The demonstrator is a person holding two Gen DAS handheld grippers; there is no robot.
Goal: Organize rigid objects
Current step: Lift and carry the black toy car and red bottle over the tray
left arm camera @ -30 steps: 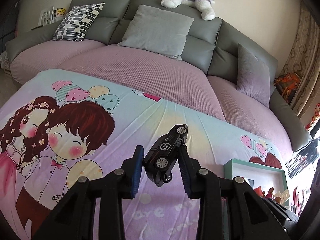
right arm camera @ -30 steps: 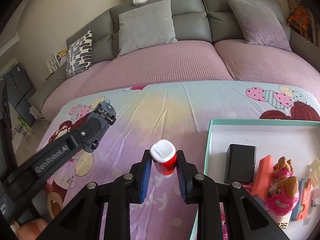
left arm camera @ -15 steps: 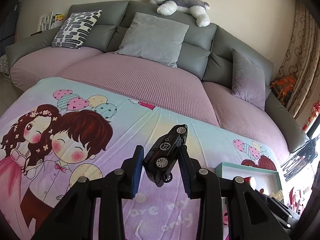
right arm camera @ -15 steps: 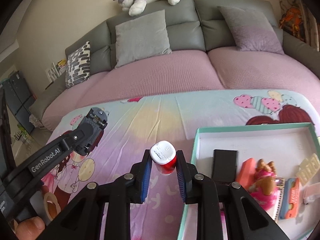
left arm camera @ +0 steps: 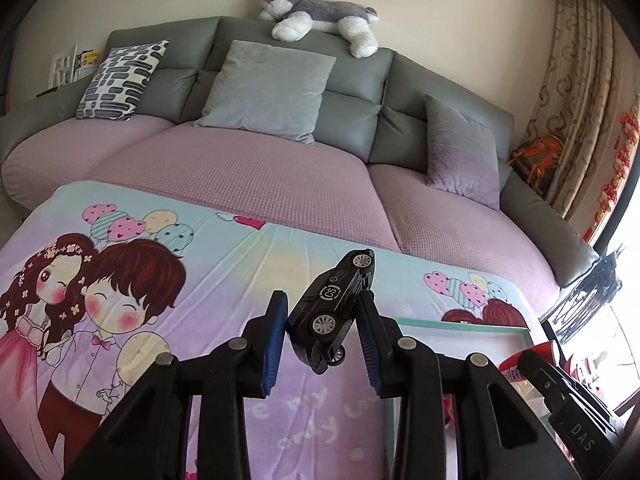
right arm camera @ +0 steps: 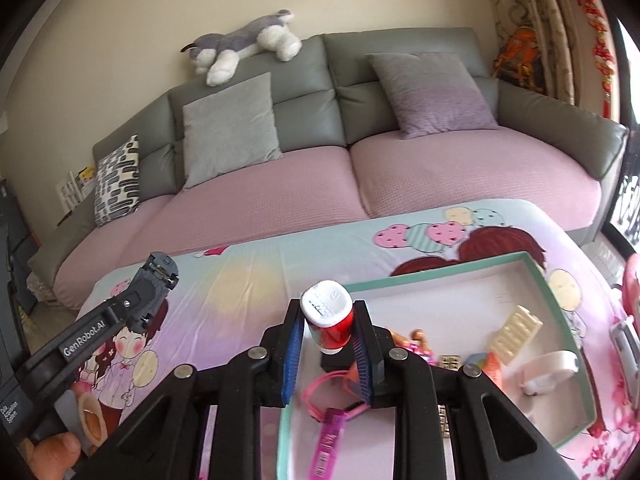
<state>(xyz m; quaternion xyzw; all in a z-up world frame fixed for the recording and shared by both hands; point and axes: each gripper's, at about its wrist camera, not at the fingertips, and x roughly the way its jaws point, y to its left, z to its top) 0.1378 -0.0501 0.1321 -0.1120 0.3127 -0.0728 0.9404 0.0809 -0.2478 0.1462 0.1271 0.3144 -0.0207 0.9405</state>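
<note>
Right gripper (right arm camera: 327, 336) clamps red bottle (right arm camera: 330, 322), white cap up, above near-left corner of teal-rimmed box (right arm camera: 536, 270). Best move, by judgement: lower into bare white floor clear of the clutter, then release. Left gripper (left arm camera: 322, 322) pinches black toy car (left arm camera: 334, 306), nose tilted up, over cartoon bedsheet (left arm camera: 224, 264), box at its right. Box holds pink strap, black block, pup figure, cream bar, white piece. Sofa beyond.
</note>
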